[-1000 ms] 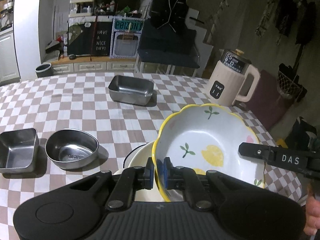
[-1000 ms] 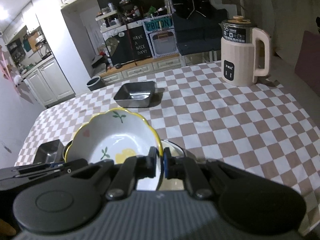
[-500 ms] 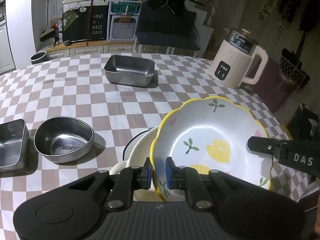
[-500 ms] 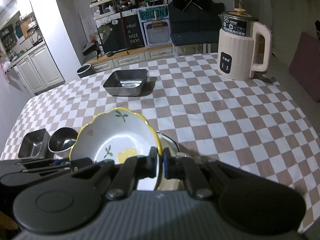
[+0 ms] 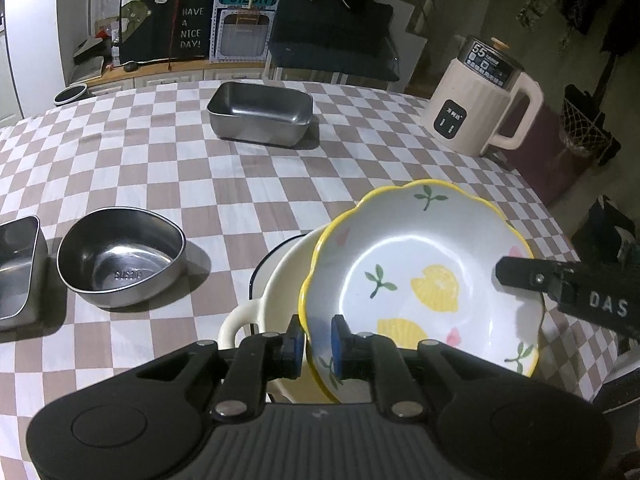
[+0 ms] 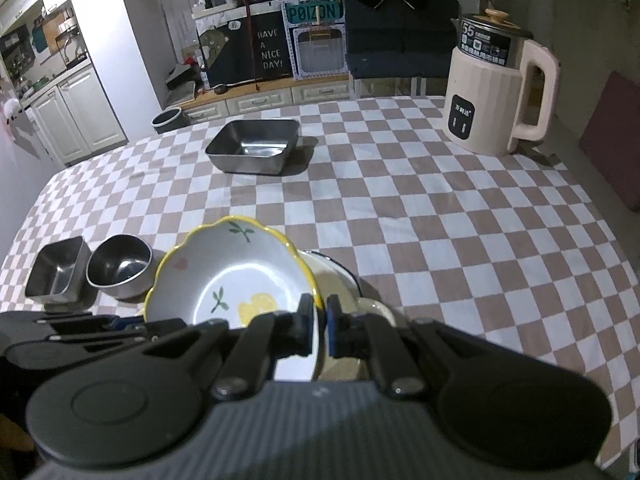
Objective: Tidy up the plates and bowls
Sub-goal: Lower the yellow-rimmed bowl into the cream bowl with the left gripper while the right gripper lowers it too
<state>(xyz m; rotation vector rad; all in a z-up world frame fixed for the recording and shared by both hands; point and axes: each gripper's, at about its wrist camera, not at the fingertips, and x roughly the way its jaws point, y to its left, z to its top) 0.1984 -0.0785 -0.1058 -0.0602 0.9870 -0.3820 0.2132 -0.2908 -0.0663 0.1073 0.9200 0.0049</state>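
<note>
Both grippers hold one lemon-patterned bowl over a cream pot.

The left gripper (image 5: 316, 344) is clamped on the near-left rim of the lemon bowl (image 5: 424, 276), and the right gripper (image 6: 319, 328) is pinched tight on its right rim, so the bowl sits tilted between them, its left side lapping over the cream pot (image 5: 280, 280) underneath. Left of it on the checked surface (image 5: 160, 172) stand a round steel bowl (image 5: 120, 256) and, just beside that, a square steel tin (image 5: 18, 268). A rectangular steel tray (image 5: 260, 114) lies far across, and a kettle (image 5: 480, 96) at the far right.
</note>
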